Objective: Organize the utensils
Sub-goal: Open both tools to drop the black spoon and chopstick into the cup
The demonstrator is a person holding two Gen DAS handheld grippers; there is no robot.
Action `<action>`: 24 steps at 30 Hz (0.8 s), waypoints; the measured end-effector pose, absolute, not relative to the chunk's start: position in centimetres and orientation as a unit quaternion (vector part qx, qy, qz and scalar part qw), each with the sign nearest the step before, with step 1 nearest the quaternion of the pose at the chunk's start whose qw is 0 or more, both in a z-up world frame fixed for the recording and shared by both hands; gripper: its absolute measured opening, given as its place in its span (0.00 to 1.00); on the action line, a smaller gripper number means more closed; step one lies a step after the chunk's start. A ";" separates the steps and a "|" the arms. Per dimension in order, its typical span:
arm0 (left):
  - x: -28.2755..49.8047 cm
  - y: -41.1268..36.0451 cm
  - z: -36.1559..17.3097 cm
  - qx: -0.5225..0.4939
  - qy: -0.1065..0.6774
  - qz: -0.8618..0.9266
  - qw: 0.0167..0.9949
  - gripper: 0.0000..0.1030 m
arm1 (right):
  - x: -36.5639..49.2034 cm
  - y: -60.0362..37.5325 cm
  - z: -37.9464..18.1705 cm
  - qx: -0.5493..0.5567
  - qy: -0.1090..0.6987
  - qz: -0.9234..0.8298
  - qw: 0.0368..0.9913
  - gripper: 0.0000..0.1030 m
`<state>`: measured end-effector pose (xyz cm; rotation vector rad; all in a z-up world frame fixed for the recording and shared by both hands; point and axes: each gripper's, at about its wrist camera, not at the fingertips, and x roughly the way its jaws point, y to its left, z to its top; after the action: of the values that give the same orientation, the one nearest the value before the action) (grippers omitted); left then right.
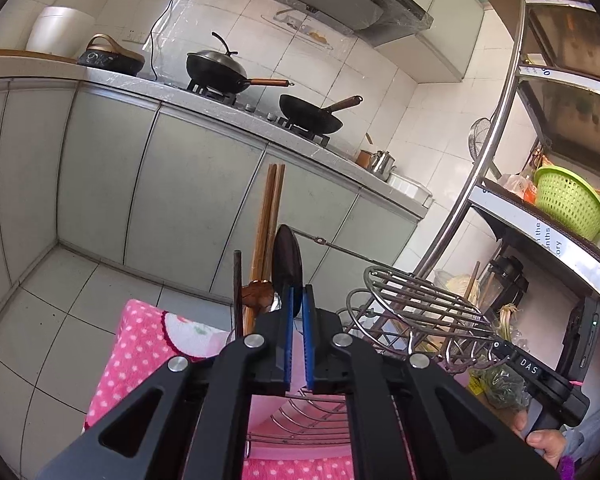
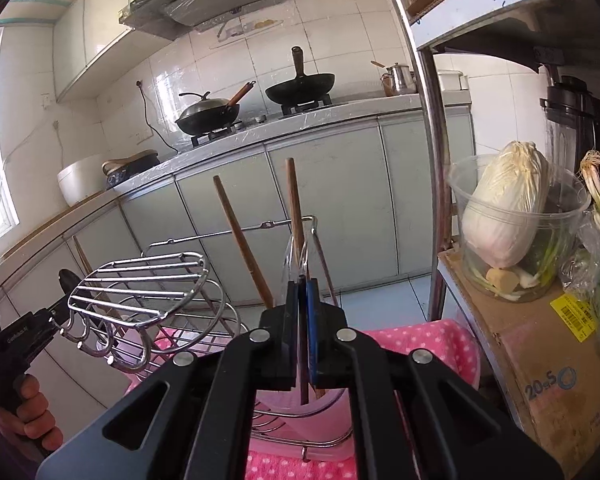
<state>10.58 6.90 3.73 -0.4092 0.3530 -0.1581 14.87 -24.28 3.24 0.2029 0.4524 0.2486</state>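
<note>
My left gripper (image 1: 298, 294) is shut on a dark spoon (image 1: 286, 258), bowl up, beside several upright brown chopsticks (image 1: 270, 216) and a dark stick (image 1: 237, 280). My right gripper (image 2: 301, 284) is shut on a brown chopstick (image 2: 294, 204) held upright against the clear edge of a container (image 2: 290, 252); another brown chopstick (image 2: 242, 242) leans to its left. A chrome wire dish rack (image 2: 140, 292) stands on a pink dotted towel (image 2: 412, 340); it also shows in the left wrist view (image 1: 416, 300). The left gripper and spoon appear at the right wrist view's left edge (image 2: 66, 280).
Grey cabinets (image 1: 180, 184) and a counter with two woks (image 1: 220, 68) lie behind. A metal shelf post (image 2: 432, 160) stands right, with a cabbage in a clear tub (image 2: 508, 216), a cardboard box (image 2: 540, 360) and a green basket (image 1: 568, 200).
</note>
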 end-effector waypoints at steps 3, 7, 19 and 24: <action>10.1 6.4 3.5 -0.195 0.178 -0.078 0.961 0.04 | 14.2 -24.3 3.2 0.106 0.223 0.129 0.960 0.05; 9.3 5.7 3.3 -0.180 0.180 -0.074 0.964 0.30 | 13.9 -24.5 3.0 0.102 0.234 0.125 0.959 0.06; 7.7 5.1 4.2 -0.159 0.177 -0.054 0.970 0.46 | 11.5 -24.5 3.8 0.089 0.239 0.125 0.959 0.41; 6.6 4.6 4.8 -0.158 0.187 -0.058 0.968 0.62 | 9.5 -24.3 4.4 0.087 0.234 0.133 0.959 0.51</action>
<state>6.60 4.62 4.77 -0.3200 0.3786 -0.1169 9.51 -24.30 4.37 0.1769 0.4749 0.2687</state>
